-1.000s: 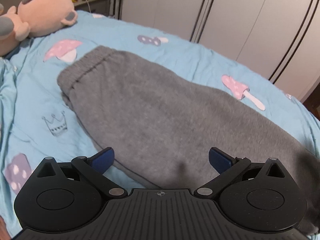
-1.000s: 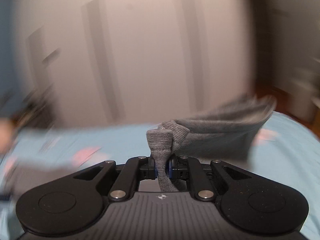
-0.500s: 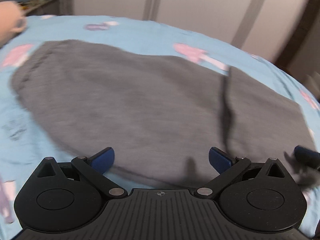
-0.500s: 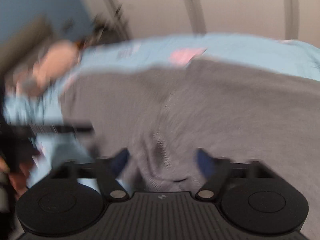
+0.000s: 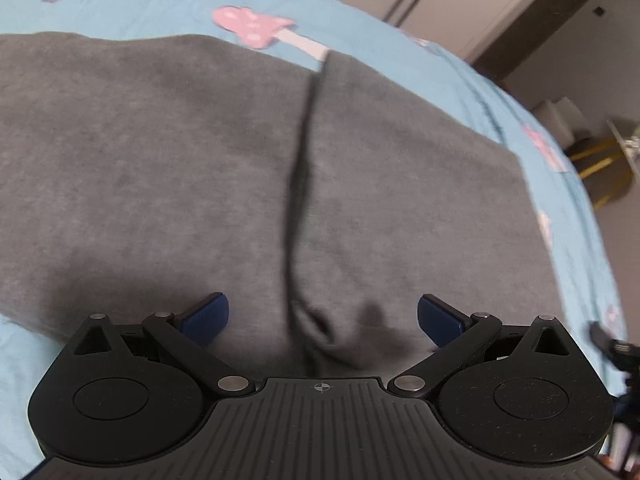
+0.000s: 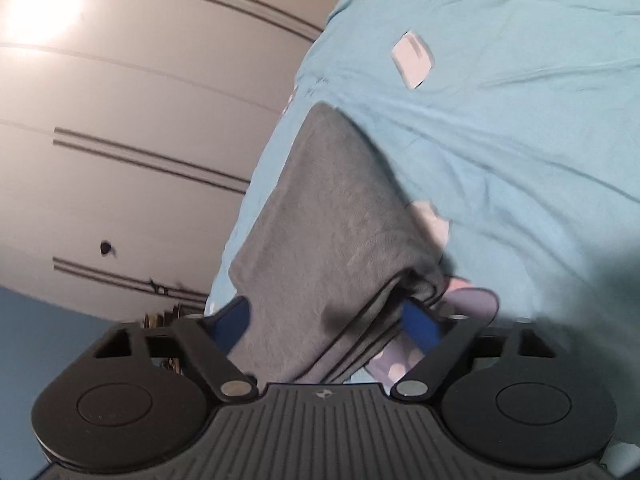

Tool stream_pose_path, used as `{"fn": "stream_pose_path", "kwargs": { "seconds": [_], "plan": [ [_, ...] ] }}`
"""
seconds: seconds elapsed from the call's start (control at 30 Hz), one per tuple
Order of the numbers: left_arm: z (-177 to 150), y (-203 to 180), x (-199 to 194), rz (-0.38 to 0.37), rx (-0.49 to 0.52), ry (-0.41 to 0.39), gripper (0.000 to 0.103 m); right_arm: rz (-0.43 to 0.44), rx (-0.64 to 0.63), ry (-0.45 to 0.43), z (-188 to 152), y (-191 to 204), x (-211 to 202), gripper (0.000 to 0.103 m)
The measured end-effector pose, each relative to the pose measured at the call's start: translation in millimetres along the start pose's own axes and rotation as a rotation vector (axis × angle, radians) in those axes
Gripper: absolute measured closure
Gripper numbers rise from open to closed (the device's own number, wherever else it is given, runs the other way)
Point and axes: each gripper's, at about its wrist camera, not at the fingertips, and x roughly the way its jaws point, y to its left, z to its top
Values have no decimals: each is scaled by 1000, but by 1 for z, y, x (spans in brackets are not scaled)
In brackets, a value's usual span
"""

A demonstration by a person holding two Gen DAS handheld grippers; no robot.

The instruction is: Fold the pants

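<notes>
Pale wardrobe doors point(image 6: 120, 120) back a blue mushroom-print bedsheet point(image 5: 168, 4) where folded grey fleece pants point(image 5: 180, 168) fill mid-frame. At lower centre, left gripper point(image 5: 322, 316) is spread empty; right gripper point(image 6: 326, 320) is closing around the pants' edge, pads apart.

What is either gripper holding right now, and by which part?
Nothing. The left gripper hangs open over the grey pants; the right gripper is closing around their folded edge, not yet clamped.

Bedding: light blue cotton bedsheet point(image 5: 168, 4), wrinkled, printed with a pink mushroom point(image 5: 256, 30)
Backdrop: cream wardrobe doors with dark vertical seams point(image 6: 132, 92)
Far right: gold-legged dark stool point(image 5: 600, 164)
</notes>
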Motion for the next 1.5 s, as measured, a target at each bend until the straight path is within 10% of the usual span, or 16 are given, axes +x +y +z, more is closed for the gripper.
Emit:
{"fn": "stream_pose_path", "kwargs": {
  "seconds": [0.13,0.47,0.67,0.8,1.1,1.2,1.5],
  "plan": [
    [0,-11,8,58,37,26,0,-88,-6,4,1,-9,11,52],
    [1,-22,21,135,78,32,16,-58,122,-156,-4,-27,22,49],
    [0,-20,20,168,72,8,38,-123,123,-184,-6,-31,23,91],
    [-1,-16,16,152,56,-3,48,-182,110,-284,-4,-32,-4,93],
    [1,-10,16,145,15,-2,49,-173,70,-229,1,-27,2,76],
    [-1,-9,15,143,14,-6,49,-243,73,-209,2,-34,7,85],
    [-3,-2,3,-6,-1,-42,50,-215,71,-182,6,-37,7,77]
  ]
}}
